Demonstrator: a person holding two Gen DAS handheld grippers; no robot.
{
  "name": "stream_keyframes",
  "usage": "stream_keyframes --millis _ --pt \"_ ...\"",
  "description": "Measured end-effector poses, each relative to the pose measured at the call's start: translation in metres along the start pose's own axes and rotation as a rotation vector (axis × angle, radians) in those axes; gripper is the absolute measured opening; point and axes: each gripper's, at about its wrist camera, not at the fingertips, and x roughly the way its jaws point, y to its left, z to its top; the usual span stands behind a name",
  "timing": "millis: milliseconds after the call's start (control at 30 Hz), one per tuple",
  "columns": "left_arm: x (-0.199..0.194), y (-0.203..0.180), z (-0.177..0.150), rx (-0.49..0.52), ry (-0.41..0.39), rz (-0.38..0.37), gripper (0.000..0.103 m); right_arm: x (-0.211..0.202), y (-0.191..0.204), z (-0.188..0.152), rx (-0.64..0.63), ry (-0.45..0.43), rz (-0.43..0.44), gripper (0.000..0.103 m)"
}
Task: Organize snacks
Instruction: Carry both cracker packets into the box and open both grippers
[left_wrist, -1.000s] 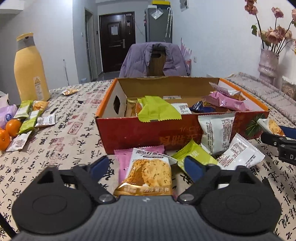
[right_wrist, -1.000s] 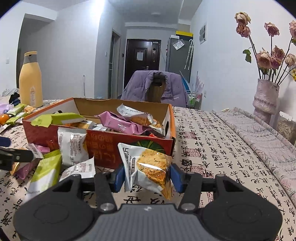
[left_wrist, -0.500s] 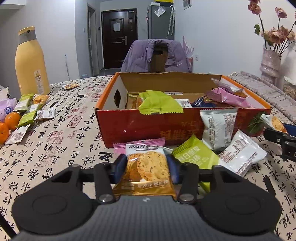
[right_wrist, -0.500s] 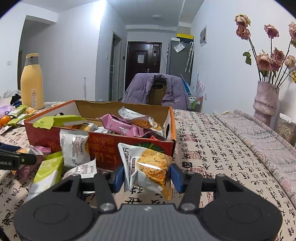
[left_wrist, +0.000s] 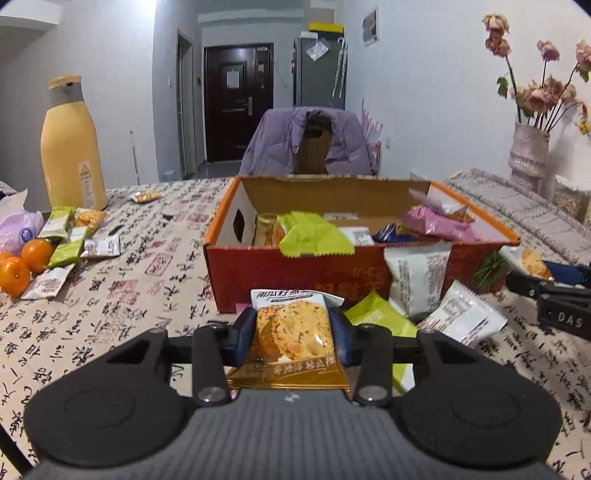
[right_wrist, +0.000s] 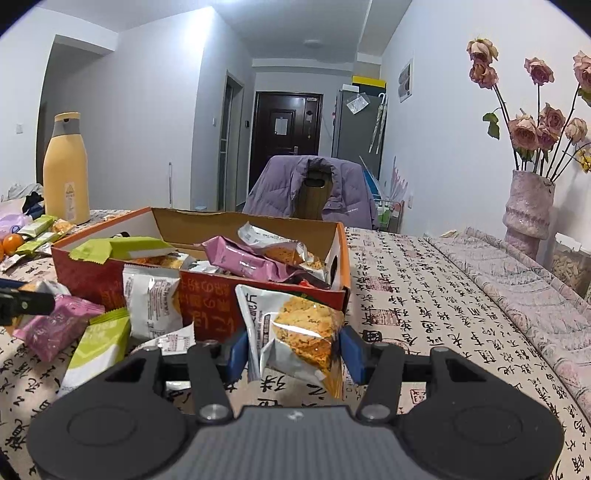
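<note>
The jaws of the left gripper (left_wrist: 291, 338) are closed on a gold-edged clear cookie packet (left_wrist: 290, 341), long axis toward 12 o'clock. The right gripper (right_wrist: 295, 350) clamps a silver cookie packet (right_wrist: 295, 332), tilted. Both are level, above the counter (right_wrist: 424, 314). At 12 o'clock, the open red cardboard box (left_wrist: 295, 275) holds green, pink and white snack packets.

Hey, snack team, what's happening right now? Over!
Left gripper shut on cookie packet. Right gripper shut on silver cookie packet. Snack box ahead, loose packets against its front.
</note>
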Motion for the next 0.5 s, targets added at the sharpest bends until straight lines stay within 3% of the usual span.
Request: stream_keyframes --millis 200,500 --pt "-0.012 -0.003 0.015 -0.007 -0.058 -0.012 0.043 -0.011 0.005 0.010 -0.019 -0.047 0.011 0.051" --pt "-0.010 -0.015 0.059 0.026 -0.152 -0.005 0.043 -0.008 0.026 0.053 -0.069 -0.094 0.057 0.052"
